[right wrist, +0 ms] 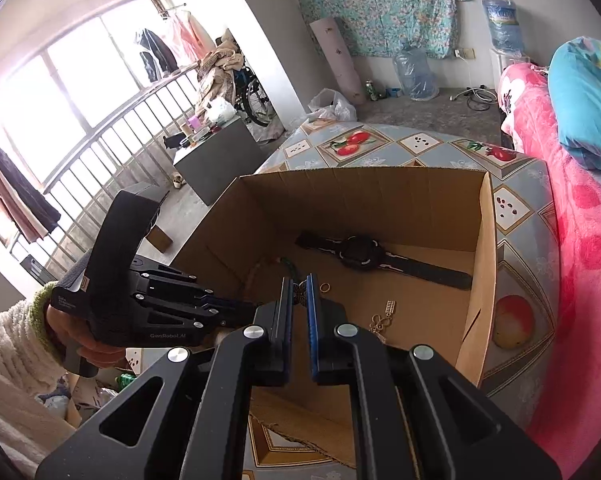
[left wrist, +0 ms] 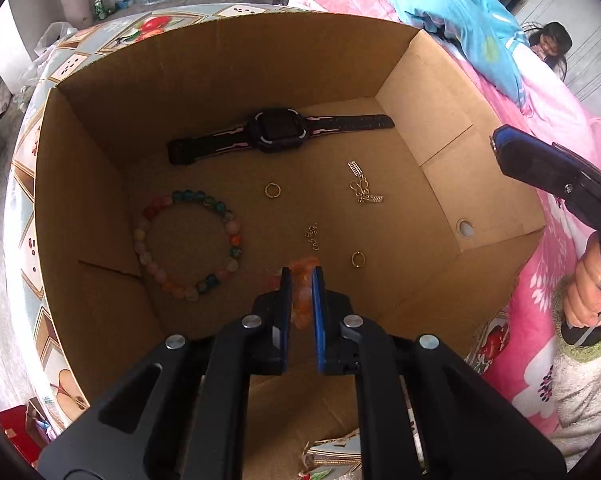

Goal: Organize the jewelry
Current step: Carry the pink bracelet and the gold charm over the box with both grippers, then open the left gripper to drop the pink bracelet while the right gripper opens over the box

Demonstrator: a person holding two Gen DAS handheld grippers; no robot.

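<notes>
An open cardboard box (left wrist: 432,92) stands on a fruit-patterned table. On its floor lie a black watch (left wrist: 280,132), a multicoloured bead bracelet (left wrist: 188,240), two gold rings (left wrist: 272,191) and silver charm pieces (left wrist: 362,186). My left gripper (left wrist: 301,274) hangs over the box, pointing steeply down, shut on an orange bead bracelet (left wrist: 302,300). My right gripper (right wrist: 299,280) is at the box's near edge, shut on a small butterfly-shaped metal charm (right wrist: 300,294). In the right wrist view the watch (right wrist: 360,256) and one ring (right wrist: 325,288) show beyond it.
A pink flowered blanket (left wrist: 540,280) and a blue quilt (left wrist: 460,12) lie right of the box. A person's hand (left wrist: 588,292) holds the right gripper's handle there. A railing, a grey cabinet (right wrist: 216,160) and water jugs stand across the room.
</notes>
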